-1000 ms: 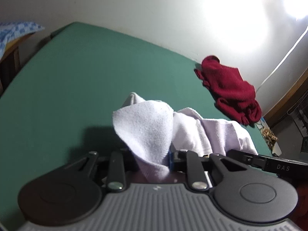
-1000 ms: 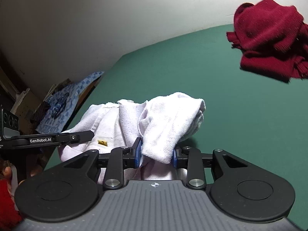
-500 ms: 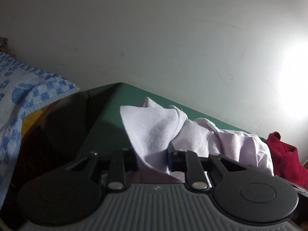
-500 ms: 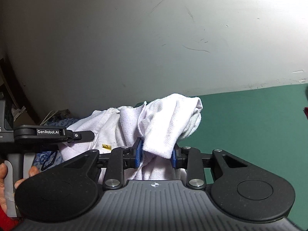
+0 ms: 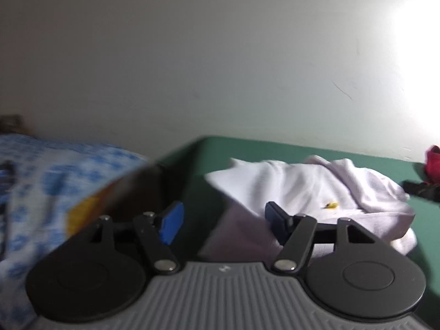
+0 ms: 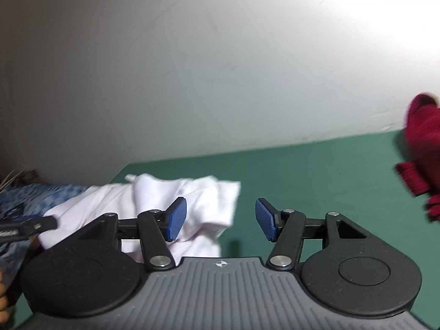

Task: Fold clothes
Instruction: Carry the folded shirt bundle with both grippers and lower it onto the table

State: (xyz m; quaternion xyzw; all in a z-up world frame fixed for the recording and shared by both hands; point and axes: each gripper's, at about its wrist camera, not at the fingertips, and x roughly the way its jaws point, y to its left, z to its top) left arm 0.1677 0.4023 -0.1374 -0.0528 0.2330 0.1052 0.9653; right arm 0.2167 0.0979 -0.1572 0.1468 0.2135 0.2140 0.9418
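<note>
A pale white garment (image 5: 308,189) lies bunched near the left corner of the green table (image 5: 242,148). My left gripper (image 5: 224,225) is open, its blue pads spread, with the cloth lying just beyond and to the right of them. In the right wrist view the same white garment (image 6: 192,206) rests left of centre, and my right gripper (image 6: 221,221) stands open with its left pad in front of the cloth and nothing held. A dark red garment (image 6: 423,151) sits crumpled at the right on the green table (image 6: 316,176).
A blue and white patterned cloth (image 5: 41,181) lies off the table's left edge, over something yellow-brown. A white wall (image 5: 220,55) runs behind the table. The red garment (image 5: 433,165) shows at the far right. A hand (image 6: 4,299) shows at the lower left of the right wrist view.
Both grippers have opened and let go of the white garment, which has dropped onto the table near its left corner. Both views are blurred from motion.
</note>
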